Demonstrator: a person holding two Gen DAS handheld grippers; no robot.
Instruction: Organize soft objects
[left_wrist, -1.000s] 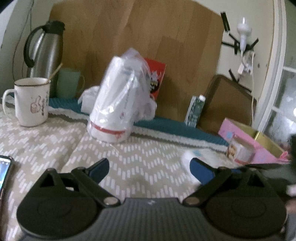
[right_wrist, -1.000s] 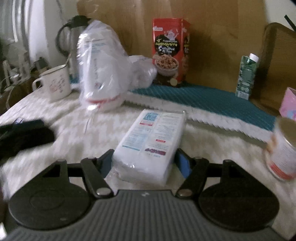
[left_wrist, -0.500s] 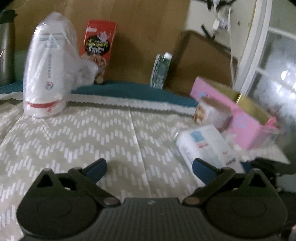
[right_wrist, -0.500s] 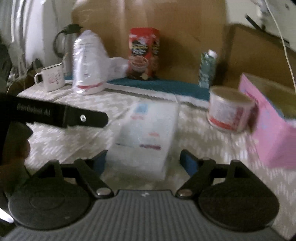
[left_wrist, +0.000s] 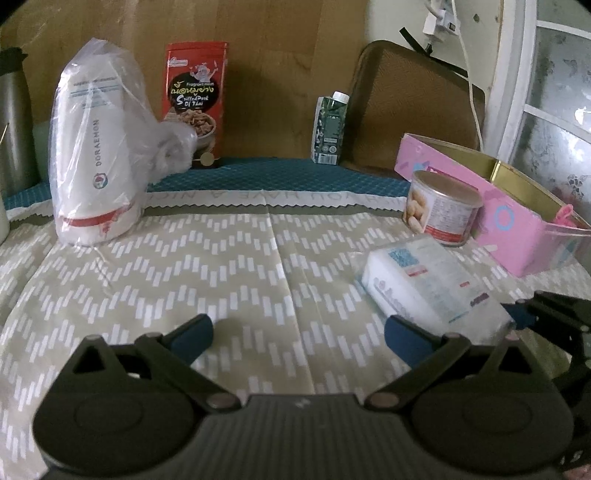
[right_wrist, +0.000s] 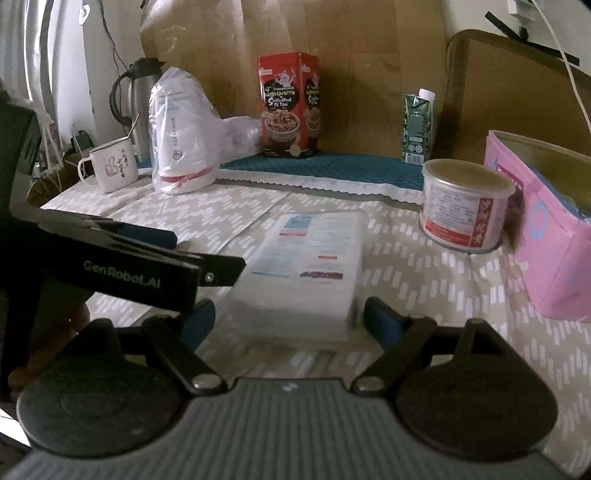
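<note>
A chevron-patterned worktop carries the white tissue pack, lying between the spread right tongs, untouched by either pad. The left tongs gape apart, empty.

- I count one flat tissue pack, lying just left of the round tin.
- One round tin, touching the pink box on its right.
- One bagged white roll, well left of the tin.
- One red snack box, behind and left of the tin.
- One green carton, behind the tin.
- One enamel mug and one steel flask, far left of the tin.
- Two grippers I'm working: left gripper, right gripper.
</note>
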